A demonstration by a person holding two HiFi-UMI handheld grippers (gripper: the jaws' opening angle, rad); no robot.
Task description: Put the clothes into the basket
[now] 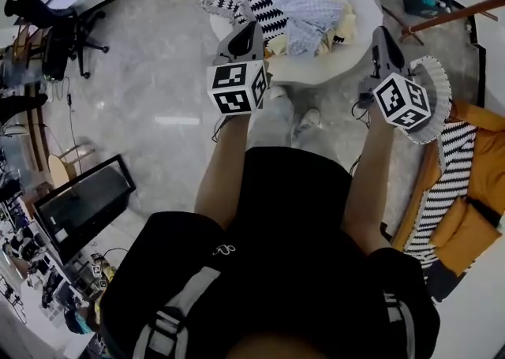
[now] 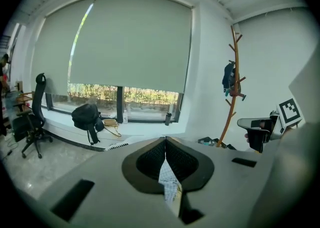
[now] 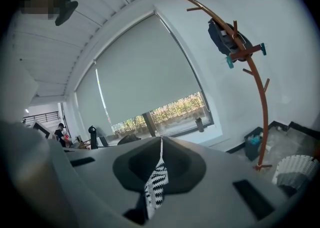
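The left gripper [image 2: 165, 147] is pinching the soft checked cloth [image 2: 169, 184], and the right gripper [image 3: 161, 147] the light zigzag cloth [image 3: 156, 184]. Both are lying on the table [image 1: 331, 72] near the basket [image 1: 435, 97]; an edge pinch is probably sufficing.

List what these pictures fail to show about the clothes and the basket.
- Inside of the basket: in the head view the right tool covers it; in the right gripper view the frame edge cuts it off.
- The checked cloth below the left tool: left gripper view, hidden by the tool body.
- The zigzag cloth: likewise, right gripper view.
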